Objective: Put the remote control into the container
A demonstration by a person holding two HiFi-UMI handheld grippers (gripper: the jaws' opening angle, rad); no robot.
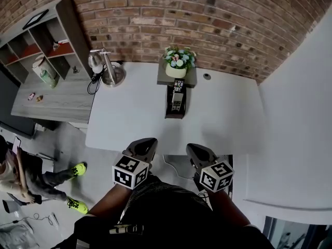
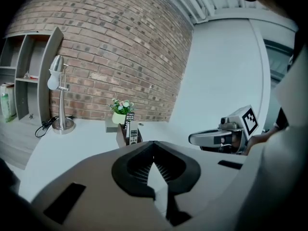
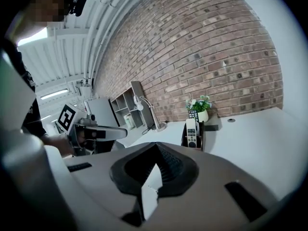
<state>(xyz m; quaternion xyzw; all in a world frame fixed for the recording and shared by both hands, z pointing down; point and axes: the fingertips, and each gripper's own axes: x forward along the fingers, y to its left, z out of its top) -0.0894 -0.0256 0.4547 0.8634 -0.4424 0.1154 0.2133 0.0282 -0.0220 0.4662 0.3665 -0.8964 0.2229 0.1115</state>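
Observation:
A dark upright container stands at the middle back of the white table. A grey remote control and a black one stand in it. The same grey remote shows in both gripper views. My left gripper and right gripper are side by side off the table's front edge, close to my body and far from the container. Both are shut with nothing between the jaws, as the left gripper and right gripper show in their own views.
A flower pot sits on a small stand behind the container. A desk lamp is at the table's back left. A wooden sideboard with a shelf unit lies to the left. A person sits on the floor at lower left.

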